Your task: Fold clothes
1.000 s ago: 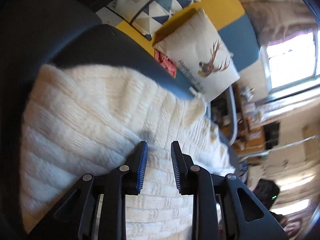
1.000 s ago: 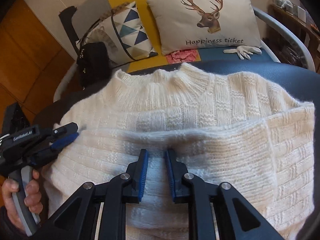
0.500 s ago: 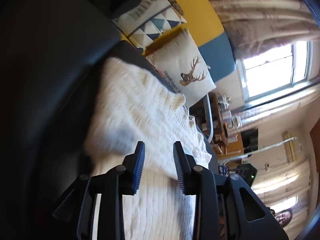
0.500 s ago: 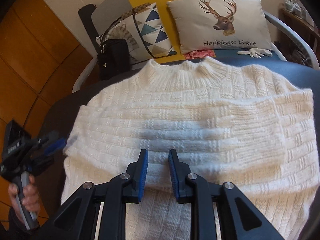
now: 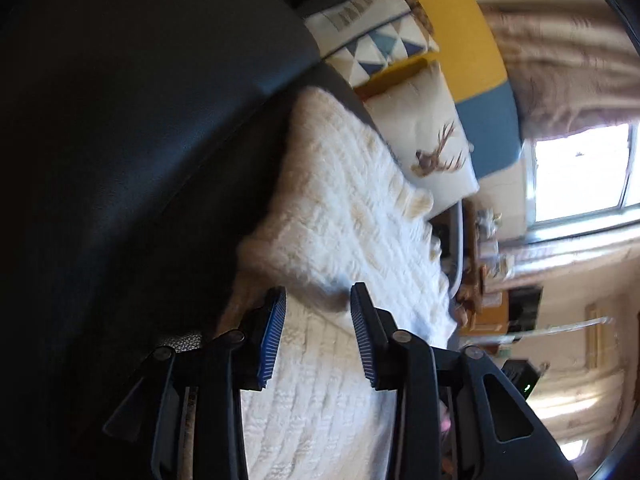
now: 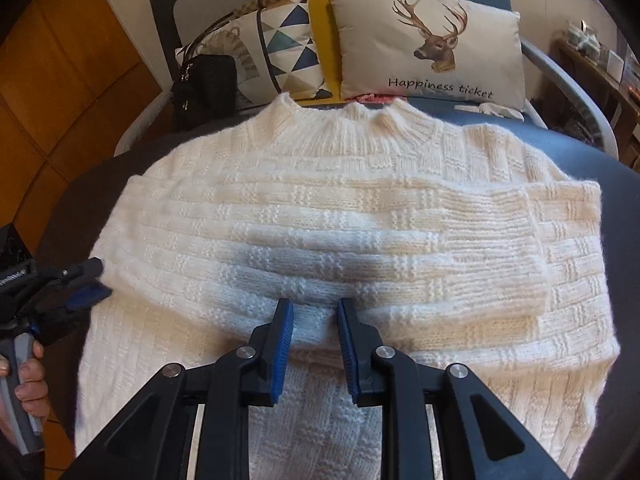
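Note:
A cream knitted sweater lies flat on a dark round surface, collar at the far side, both sleeves folded across the body. My right gripper is open above the lower edge of the folded sleeves and holds nothing. My left gripper is open at the sweater's left edge, over the folded sleeve, empty. It also shows in the right wrist view at the left, held by a hand, just off the sweater's edge.
Behind the dark surface stands a sofa with a deer cushion, a triangle-pattern cushion and a black bag. A white glove and red cloth lie on the sofa seat. Shelves stand at right.
The left gripper has drawn back off the sweater to its left edge, leaving the left sleeve folded across. The right gripper has pulled back toward the hem and opened a little wider.

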Motion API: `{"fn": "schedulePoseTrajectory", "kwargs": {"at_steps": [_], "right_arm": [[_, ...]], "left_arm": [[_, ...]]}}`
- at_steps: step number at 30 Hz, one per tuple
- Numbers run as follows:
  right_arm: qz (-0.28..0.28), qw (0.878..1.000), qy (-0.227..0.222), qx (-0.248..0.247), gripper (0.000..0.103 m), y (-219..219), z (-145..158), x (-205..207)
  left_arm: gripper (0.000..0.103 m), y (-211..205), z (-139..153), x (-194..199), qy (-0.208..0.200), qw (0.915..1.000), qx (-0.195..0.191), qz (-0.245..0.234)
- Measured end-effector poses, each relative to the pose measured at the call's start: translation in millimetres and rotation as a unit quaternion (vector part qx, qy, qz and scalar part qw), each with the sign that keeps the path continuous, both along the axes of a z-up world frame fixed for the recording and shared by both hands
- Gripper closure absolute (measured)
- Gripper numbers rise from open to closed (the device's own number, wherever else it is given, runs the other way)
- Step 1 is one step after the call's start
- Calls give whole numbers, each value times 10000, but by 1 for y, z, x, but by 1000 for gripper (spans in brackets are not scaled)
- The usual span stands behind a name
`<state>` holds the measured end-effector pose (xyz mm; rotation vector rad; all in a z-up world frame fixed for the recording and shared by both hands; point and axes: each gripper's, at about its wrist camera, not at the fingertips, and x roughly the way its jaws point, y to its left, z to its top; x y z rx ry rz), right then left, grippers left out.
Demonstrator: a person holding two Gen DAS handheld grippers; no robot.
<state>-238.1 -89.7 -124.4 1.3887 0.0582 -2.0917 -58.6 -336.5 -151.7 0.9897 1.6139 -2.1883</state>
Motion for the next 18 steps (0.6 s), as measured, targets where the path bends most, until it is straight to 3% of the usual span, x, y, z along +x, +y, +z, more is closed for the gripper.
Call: {"fn": "schedulePoseTrajectory", "kwargs": {"at_steps": [2, 5, 7, 8, 11, 14, 18], "right_arm": [[-4, 10000, -94, -30, 81, 2, -2, -3], [-5, 9996, -166, -235, 81, 8, -9, -7], [-25, 9993, -222, -313, 81, 11, -9, -7], [-65, 9990, -278, -345, 81, 13, -7, -7], [-154, 9979, -248, -571, 79, 21, 9, 3], [124, 9956, -206, -905, 79, 25, 23, 28], [713, 9943, -287, -740, 79, 14, 16, 69]], "left_arm": [[79, 1, -1, 3, -154, 9996, -226, 43], [85, 2, -5, 8, -216, 9994, -283, -26], [84, 2, 1, 13, -140, 9993, -297, -156], [77, 3, 6, 19, -54, 9994, -287, -203], [70, 9, 20, 35, 186, 9988, -280, -367], [69, 29, 30, 48, 327, 9964, -398, -672], [69, 58, 30, 50, 258, 9921, -618, -1060]]}}
